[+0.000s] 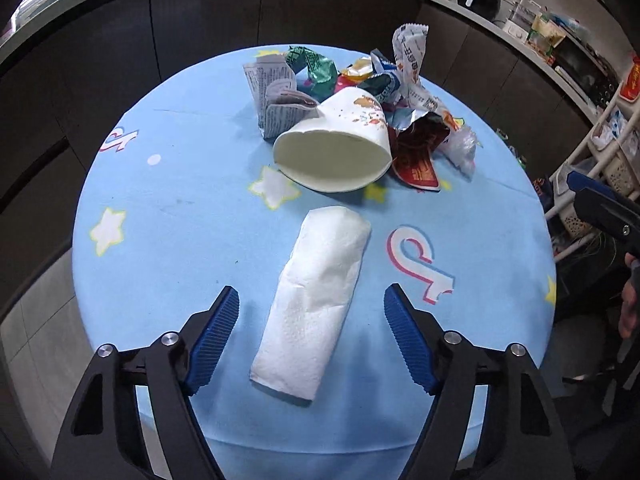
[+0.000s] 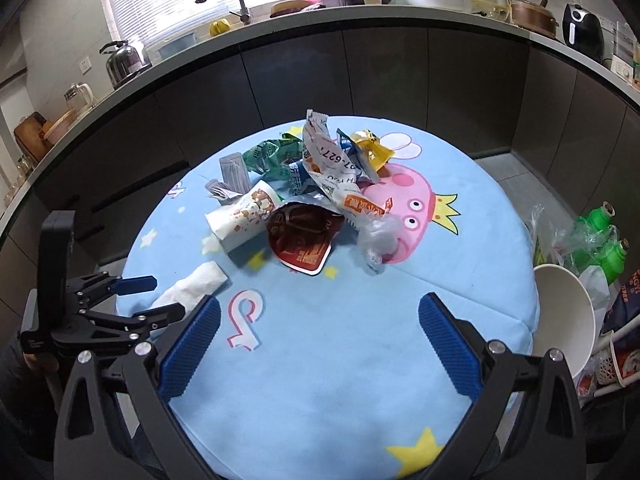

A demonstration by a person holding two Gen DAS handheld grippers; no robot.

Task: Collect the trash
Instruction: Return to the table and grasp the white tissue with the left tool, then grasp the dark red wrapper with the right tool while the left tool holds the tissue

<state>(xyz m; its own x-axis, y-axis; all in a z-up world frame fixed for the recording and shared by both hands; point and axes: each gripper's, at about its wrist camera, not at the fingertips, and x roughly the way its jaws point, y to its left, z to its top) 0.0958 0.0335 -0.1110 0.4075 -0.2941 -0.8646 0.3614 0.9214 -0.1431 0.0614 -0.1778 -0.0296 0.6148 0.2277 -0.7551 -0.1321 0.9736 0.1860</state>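
Observation:
A folded white paper towel lies on the round table's blue cloth. My left gripper straddles the towel, open, with gaps between both blue pads and the paper. Beyond the towel a white paper cup lies on its side against a heap of crumpled wrappers. In the right wrist view my right gripper hangs open over bare cloth with nothing between its fingers. There the left gripper shows at the left by the towel, and the cup and wrappers lie farther back.
A white paper bowl sits off the table's right edge beside green bottles in a clear bag. A white rack stands to the right. Dark kitchen cabinets under a cluttered counter run behind the table.

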